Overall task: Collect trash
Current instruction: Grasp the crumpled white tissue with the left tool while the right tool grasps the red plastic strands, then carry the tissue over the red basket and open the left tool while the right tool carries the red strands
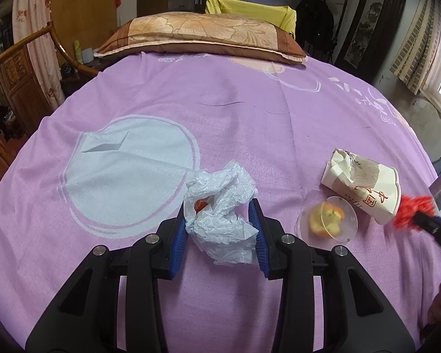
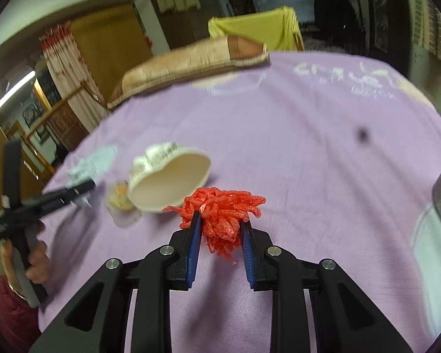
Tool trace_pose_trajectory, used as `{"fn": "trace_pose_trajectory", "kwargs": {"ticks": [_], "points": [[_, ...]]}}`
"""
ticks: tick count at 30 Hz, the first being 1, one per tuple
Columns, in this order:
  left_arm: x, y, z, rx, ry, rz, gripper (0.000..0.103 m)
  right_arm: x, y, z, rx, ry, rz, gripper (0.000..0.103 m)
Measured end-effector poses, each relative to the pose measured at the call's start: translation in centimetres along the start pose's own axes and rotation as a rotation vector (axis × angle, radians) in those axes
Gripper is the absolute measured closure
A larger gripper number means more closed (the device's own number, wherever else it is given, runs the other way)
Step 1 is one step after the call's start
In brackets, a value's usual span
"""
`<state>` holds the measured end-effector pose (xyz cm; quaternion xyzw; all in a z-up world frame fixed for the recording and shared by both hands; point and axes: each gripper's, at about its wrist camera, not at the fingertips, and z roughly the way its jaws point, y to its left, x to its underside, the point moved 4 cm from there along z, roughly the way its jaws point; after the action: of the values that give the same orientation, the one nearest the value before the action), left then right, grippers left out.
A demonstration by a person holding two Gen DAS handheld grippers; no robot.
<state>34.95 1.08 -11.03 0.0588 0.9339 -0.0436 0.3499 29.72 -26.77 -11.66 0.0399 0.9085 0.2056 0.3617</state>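
Left tool [image 1: 220, 220] clenched on a crumpled white plastic bag [image 1: 220, 206], blue pads pressing both sides of it; the bag bulges up past the fingertips and hangs out below them, something small and red-orange showing inside near the left pad. The bag rests on or just over the purple bedsheet [image 1: 220, 103], beside a printed pale circle on the sheet to its left. Right of that tool, near it: a clear plastic cup [image 1: 327, 223] on its side with an apple core [image 1: 326, 220] inside, and just beyond it, touching or nearly so, a crushed paper cup [image 1: 364, 185] with red characters, lying on its side. Right tool [image 2: 220, 220] grasps a bunch of red foam netting [image 2: 220, 217]; its pads pinch the bunch from both sides, most of the netting sticking out ahead of and above the fingertips, strands dangling below. Whether the netting touches the sheet is unclear. In the right wrist view the paper cup [image 2: 167, 179] sits just left and ahead of the netting, open mouth facing the camera, clear cup [image 2: 122, 206] left of it, blurred. A hand [image 2: 35, 259] grips the left tool's handle at the left edge. Brown-and-gold pillow [image 1: 200, 38] at the far end of the bed, yellow cloth [image 1: 250, 11] behind it.
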Motion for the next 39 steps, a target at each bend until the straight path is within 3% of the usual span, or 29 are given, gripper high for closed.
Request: {"fn": "trace_pose_trajectory", "kwargs": {"ticks": [4,19,21,29,39], "points": [[0.0,0.0,0.1,0.003,0.004,0.001,0.062,-0.6,0.0,-2.2,-0.002,-0.070,0.000,0.076],[0.9,-0.1,-1.0,0.012,-0.012,0.006,0.062,-0.3,1.2,-1.9,-0.012,-0.036,-0.061,0.075],[1.2,0.3,-1.3,0.058,-0.014,-0.025,0.062,-0.1,1.4,-1.9,-0.018,-0.034,-0.069,0.075],[2.1,2.0,-3.3,0.099,-0.035,-0.134,0.062,0.2,2.2,-2.3,-0.036,-0.034,-0.095,0.073],[4.8,1.0,-10.0,0.008,-0.133,-0.098,0.063,0.4,3.0,-3.3,-0.073,-0.046,-0.113,0.073]]}}
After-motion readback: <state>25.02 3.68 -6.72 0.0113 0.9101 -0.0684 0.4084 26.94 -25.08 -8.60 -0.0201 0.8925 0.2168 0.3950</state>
